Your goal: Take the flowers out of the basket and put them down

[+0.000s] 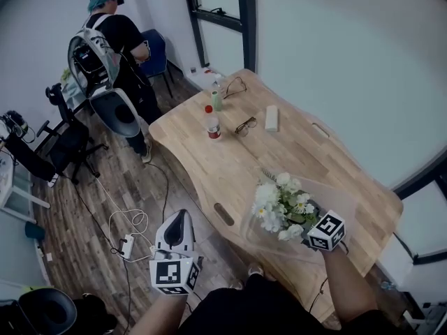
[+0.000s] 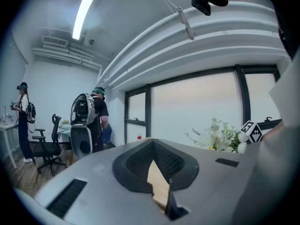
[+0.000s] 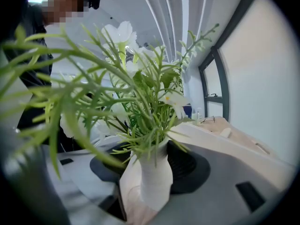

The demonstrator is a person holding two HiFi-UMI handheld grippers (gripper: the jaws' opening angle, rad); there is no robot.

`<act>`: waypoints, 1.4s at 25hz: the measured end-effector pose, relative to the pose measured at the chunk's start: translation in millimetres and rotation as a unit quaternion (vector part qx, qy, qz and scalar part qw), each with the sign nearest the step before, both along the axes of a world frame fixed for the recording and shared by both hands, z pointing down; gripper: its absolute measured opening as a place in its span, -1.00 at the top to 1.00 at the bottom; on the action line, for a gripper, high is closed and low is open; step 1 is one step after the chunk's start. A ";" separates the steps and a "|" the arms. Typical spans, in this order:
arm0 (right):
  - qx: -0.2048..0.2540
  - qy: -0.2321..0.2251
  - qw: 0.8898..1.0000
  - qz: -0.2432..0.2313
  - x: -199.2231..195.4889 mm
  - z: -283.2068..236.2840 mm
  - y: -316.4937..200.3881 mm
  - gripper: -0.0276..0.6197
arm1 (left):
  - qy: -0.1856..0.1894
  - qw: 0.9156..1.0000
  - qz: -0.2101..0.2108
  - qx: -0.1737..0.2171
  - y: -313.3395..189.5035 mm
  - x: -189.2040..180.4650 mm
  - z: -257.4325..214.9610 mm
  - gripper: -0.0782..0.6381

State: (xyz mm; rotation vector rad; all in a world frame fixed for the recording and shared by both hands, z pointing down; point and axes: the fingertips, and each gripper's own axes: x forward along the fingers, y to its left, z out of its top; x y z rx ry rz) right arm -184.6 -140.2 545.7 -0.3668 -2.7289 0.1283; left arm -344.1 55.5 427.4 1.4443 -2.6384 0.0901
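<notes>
On the light wooden surface (image 1: 230, 166): two dark-framed pairs of glasses (image 1: 245, 125), two small bottles (image 1: 213, 126), one white block (image 1: 272, 118); above it, one bunch of white flowers (image 1: 283, 206).

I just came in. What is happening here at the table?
A person works with two handheld grippers. The right gripper grips a bunch of white flowers by its wrapped stem, above the wooden table. The left gripper is shut and empty, off the table's edge. No basket is in view.

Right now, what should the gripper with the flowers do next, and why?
Probably lower them onto the table. The right gripper is shut on the white-wrapped stems of the flowers, apparently holding them over bare wood. The bottles and glasses lie farther off.
</notes>
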 end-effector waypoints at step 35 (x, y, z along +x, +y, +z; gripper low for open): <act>0.040 -0.065 0.986 0.151 53.6 -109.5 -43.6 0.09 | -0.020 0.989 0.139 0.047 -80.6 28.1 -40.9 0.77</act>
